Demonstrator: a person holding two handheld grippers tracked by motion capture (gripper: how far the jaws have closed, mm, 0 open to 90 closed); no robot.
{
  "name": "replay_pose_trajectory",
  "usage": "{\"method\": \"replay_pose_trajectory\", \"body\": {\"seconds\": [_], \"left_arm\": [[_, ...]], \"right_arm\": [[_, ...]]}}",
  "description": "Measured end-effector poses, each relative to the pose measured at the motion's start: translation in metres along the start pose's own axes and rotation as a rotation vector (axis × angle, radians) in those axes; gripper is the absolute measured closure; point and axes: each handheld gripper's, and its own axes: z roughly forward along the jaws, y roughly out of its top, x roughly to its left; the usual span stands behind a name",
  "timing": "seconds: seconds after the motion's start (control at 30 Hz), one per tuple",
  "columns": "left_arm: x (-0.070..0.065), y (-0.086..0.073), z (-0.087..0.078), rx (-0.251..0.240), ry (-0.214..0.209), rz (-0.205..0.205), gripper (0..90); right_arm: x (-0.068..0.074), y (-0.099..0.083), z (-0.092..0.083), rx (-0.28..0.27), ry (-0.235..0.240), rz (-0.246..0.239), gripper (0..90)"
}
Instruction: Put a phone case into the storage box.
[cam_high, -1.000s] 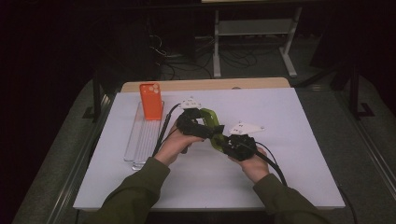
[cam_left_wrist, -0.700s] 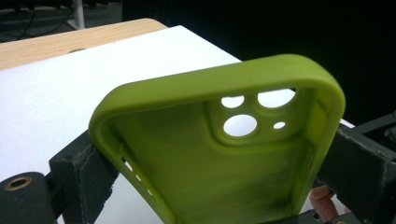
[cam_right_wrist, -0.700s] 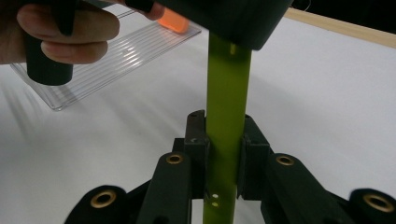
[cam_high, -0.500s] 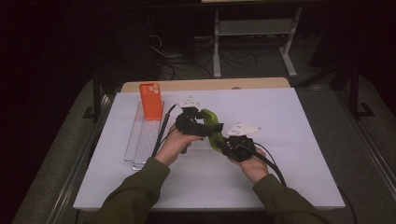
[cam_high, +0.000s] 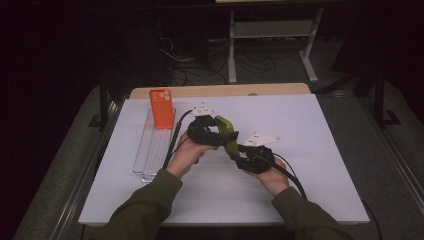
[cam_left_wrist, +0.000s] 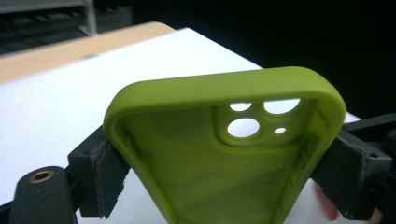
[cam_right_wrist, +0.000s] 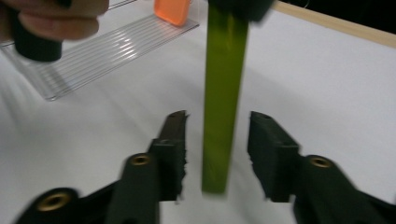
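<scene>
STEP: claw-to-claw handover | left claw has just closed, gripping green phone case above table | right claw just opened, case between pads untouched | NEXT: back right claw off case.

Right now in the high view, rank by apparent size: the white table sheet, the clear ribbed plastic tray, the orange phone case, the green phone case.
1. White table sheet
2. Clear ribbed plastic tray
3. Orange phone case
4. Green phone case, partly hidden, so its place behind the orange one is unsure.
</scene>
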Motion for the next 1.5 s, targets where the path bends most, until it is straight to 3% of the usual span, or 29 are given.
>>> {"method": "replay_pose_trajectory", "body": {"seconds": [0.3, 0.37, 0.53, 0.83, 1.0, 1.13, 1.33, 1.37, 1.5], "left_arm": [[0.021, 0.021, -0.031, -0.032, 0.108, 0.001, 13.7], [0.027, 0.026, -0.039, -0.034, 0.137, 0.001, 13.7], [0.043, 0.037, -0.062, -0.044, 0.236, 0.003, 13.7], [0.082, 0.053, -0.103, -0.055, 0.433, -0.028, 13.7], [0.101, 0.053, -0.114, -0.049, 0.534, -0.06, 13.7], [0.115, 0.048, -0.115, -0.028, 0.606, -0.092, 13.7], [0.129, 0.034, -0.102, 0.053, 0.695, -0.12, 13.7], [0.131, 0.031, -0.101, 0.082, 0.705, -0.112, 13.7], [0.14, 0.022, -0.092, 0.111, 0.725, -0.141, 13.6]], "right_arm": [[-0.02, -0.02, -0.022, 0.085, -0.064, 0.004, 17.2], [-0.025, -0.026, -0.026, 0.109, -0.108, -0.036, 12.6], [-0.031, -0.04, -0.036, 0.107, -0.12, -0.044, 2.1], [-0.039, -0.063, -0.053, 0.105, -0.119, -0.004, 1.2], [-0.041, -0.067, -0.056, 0.109, -0.111, 0.004, 1.2], [-0.042, -0.067, -0.055, 0.11, -0.117, 0.003, 1.2], [-0.042, -0.066, -0.056, 0.105, -0.12, 0.003, 1.2], [-0.043, -0.066, -0.056, 0.102, -0.122, 0.001, 1.2], [-0.044, -0.066, -0.056, 0.097, -0.126, -0.002, 1.2]]}}
